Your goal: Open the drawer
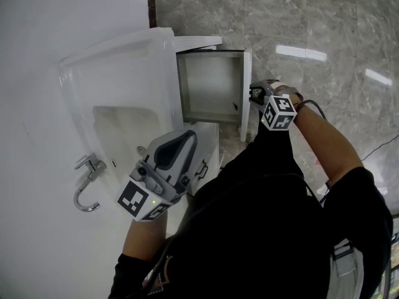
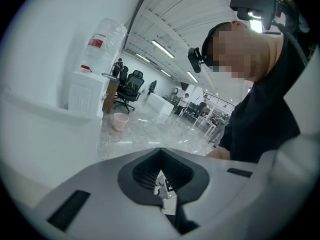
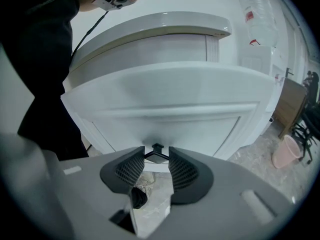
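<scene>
The white vanity's top drawer (image 1: 209, 86) stands pulled out from under the counter, its inside bare. Its front panel (image 1: 246, 89) faces the person. My right gripper (image 1: 254, 96) is at that panel. In the right gripper view the small black handle (image 3: 157, 152) spans the gap between the jaws of the right gripper (image 3: 157, 158), which is shut on it, with the drawer front (image 3: 170, 109) just beyond. My left gripper (image 1: 186, 143) hovers over the counter beside the basin, shut and empty. In its own view the left gripper (image 2: 161, 183) points out into the room.
A chrome faucet (image 1: 87, 179) and the basin (image 1: 121, 129) sit in the white counter at left. A lower drawer's dark handle (image 1: 202, 167) shows below the open one. Grey marble floor (image 1: 312, 30) lies to the right. A pink bin (image 3: 287, 151) stands on the floor.
</scene>
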Action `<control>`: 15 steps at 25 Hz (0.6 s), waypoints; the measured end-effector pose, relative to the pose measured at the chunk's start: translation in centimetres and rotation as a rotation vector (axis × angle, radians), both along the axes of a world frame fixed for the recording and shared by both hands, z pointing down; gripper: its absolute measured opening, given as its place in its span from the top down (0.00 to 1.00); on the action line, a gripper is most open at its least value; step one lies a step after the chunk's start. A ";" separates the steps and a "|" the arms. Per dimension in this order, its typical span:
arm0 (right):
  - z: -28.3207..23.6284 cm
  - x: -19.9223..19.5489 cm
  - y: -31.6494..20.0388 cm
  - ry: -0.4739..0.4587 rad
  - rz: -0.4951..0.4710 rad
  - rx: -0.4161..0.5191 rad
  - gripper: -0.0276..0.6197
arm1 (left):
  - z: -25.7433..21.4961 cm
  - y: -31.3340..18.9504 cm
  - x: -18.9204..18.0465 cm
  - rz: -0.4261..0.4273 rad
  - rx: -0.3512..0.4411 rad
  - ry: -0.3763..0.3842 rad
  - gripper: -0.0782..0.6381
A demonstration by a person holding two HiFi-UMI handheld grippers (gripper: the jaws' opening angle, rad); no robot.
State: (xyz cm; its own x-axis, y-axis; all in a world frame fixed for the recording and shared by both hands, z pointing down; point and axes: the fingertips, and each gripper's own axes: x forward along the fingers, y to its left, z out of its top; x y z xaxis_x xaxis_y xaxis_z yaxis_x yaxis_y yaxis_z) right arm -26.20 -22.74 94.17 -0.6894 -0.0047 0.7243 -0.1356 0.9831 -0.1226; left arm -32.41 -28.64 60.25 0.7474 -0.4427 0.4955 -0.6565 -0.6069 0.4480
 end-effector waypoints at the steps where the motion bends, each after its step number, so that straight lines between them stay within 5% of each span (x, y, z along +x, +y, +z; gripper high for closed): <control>1: 0.0 0.0 0.1 -0.001 0.000 0.002 0.73 | 0.0 0.1 0.3 0.007 0.002 0.001 0.90; 15: -0.2 0.5 0.0 -0.026 0.036 0.005 0.73 | -0.4 0.6 2.0 0.068 0.006 -0.011 0.90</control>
State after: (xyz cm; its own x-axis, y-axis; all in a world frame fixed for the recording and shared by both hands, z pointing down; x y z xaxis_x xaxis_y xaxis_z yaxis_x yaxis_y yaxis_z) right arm -25.75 -22.78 93.93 -0.7075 -0.0333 0.7060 -0.1678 0.9783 -0.1219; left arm -30.38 -28.00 59.84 0.7705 -0.3937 0.5013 -0.6182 -0.6531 0.4374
